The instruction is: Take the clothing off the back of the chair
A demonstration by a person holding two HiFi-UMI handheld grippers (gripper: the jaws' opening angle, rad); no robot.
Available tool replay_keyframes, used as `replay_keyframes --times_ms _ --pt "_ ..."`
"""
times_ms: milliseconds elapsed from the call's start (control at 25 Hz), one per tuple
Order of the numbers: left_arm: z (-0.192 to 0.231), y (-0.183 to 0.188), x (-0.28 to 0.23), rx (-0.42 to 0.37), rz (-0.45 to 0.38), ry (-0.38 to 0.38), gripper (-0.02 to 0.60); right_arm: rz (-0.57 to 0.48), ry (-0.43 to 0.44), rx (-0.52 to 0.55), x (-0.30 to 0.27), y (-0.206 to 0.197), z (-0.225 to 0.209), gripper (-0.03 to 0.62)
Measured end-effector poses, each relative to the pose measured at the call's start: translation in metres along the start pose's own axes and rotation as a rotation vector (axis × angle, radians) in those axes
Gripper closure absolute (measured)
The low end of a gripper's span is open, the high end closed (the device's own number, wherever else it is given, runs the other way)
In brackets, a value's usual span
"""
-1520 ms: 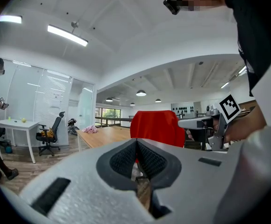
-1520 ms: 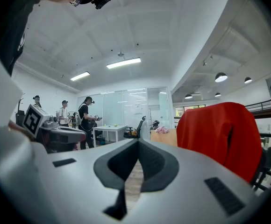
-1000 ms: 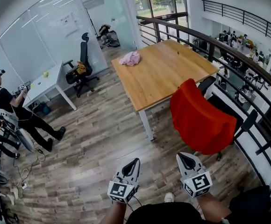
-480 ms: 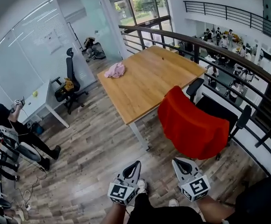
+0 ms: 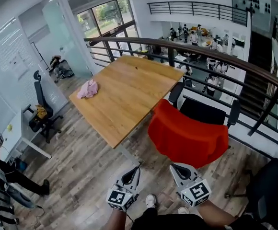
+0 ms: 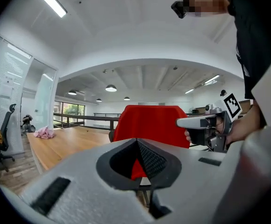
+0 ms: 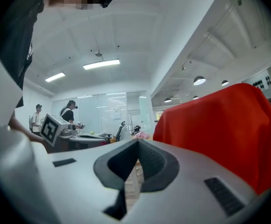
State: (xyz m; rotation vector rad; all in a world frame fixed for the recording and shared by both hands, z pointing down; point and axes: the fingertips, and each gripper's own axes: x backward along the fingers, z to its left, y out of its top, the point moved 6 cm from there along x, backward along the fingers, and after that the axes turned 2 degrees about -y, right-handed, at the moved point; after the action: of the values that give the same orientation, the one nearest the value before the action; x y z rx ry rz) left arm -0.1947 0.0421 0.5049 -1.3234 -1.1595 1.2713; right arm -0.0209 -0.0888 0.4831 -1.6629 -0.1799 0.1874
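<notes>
A red garment (image 5: 187,138) is draped over the back of a black office chair (image 5: 206,113) at the wooden table's near right corner. It fills the middle of the left gripper view as the red garment (image 6: 149,125) and the right side of the right gripper view as the red garment (image 7: 224,134). My left gripper (image 5: 135,168) and right gripper (image 5: 173,166) are both shut and empty. They point level at the chair from just in front of it, without touching the cloth.
A wooden table (image 5: 124,95) bears a pink cloth (image 5: 88,88) at its far left edge. A dark railing (image 5: 215,56) runs behind the chair. Another black chair (image 5: 39,114) and a white desk (image 5: 24,138) stand at the left. A person's leg (image 5: 14,176) shows at the lower left.
The view has swung right and closer to the chair. Both grippers have come nearer the red garment, still shut. The person at the left has slid almost out of the head view.
</notes>
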Motion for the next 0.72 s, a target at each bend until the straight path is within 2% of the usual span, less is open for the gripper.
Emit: replay_keyframes --times_ms 160,360,560,720 --pt "0.034 0.006 -0.03 -0.001 -0.006 -0.085 0.566 -0.012 -0.068 0.031 -0.022 0.013 0.003 0.588" --pt "0.066 0.008 -0.062 0.01 -0.017 -0.161 0.566 0.003 -0.146 -0.007 -0.044 0.021 0.004 0.588" --pt "0.078 0.018 -0.088 0.02 -0.03 -0.295 0.565 0.005 -0.262 0.015 -0.042 0.027 0.011 0.588" --pt "0.084 0.026 -0.1 -0.005 -0.046 -0.373 0.566 -0.004 -0.361 0.02 -0.03 0.026 0.014 0.588"
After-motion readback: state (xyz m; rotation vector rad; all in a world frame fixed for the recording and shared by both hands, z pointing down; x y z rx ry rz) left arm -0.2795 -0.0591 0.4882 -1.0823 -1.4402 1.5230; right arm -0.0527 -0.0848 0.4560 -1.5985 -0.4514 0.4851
